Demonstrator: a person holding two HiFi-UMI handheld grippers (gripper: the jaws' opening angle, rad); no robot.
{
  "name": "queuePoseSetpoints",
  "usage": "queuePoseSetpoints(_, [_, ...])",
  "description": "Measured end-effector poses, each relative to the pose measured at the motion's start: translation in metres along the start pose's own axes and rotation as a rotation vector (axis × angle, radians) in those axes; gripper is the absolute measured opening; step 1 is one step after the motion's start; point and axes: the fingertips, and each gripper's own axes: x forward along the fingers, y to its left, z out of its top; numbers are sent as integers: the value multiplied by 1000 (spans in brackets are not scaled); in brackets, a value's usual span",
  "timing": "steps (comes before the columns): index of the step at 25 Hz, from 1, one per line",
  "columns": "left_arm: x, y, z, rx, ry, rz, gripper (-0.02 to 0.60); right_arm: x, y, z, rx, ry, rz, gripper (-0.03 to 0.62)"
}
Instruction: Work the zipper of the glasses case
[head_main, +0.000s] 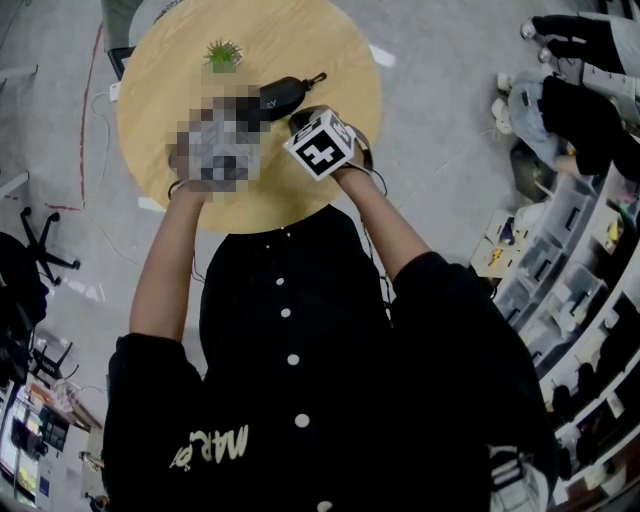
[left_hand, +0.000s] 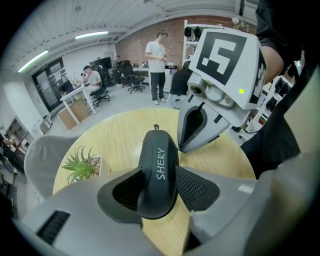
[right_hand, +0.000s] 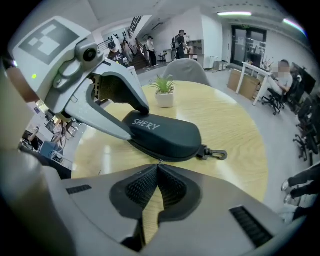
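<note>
A black glasses case (left_hand: 158, 170) marked SHERY lies on the round wooden table (head_main: 170, 80), with a clip (right_hand: 216, 154) at its far end. My left gripper (left_hand: 157, 189) grips the near end of the case, a pad pressed on each side. In the right gripper view the case (right_hand: 167, 137) lies crosswise just ahead of my right gripper (right_hand: 158, 164). Its jaws are shut, and a small metal zipper pull (right_hand: 159, 160) shows at their tips against the case's seam. From the head view, both grippers meet at the case (head_main: 285, 97) near the table's middle.
A small potted plant (head_main: 223, 55) stands on the table beyond the case, a little to its left. Shelves with bins (head_main: 570, 250) line the right side. A grey chair back (left_hand: 40, 155) stands at the table's far edge. People and office chairs are farther off in the room.
</note>
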Motion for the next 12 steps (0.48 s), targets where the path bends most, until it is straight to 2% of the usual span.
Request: queuePoseSetpoints(12, [-1, 1, -1, -19, -6, -31, 202, 14, 41, 16, -5, -47, 26, 5])
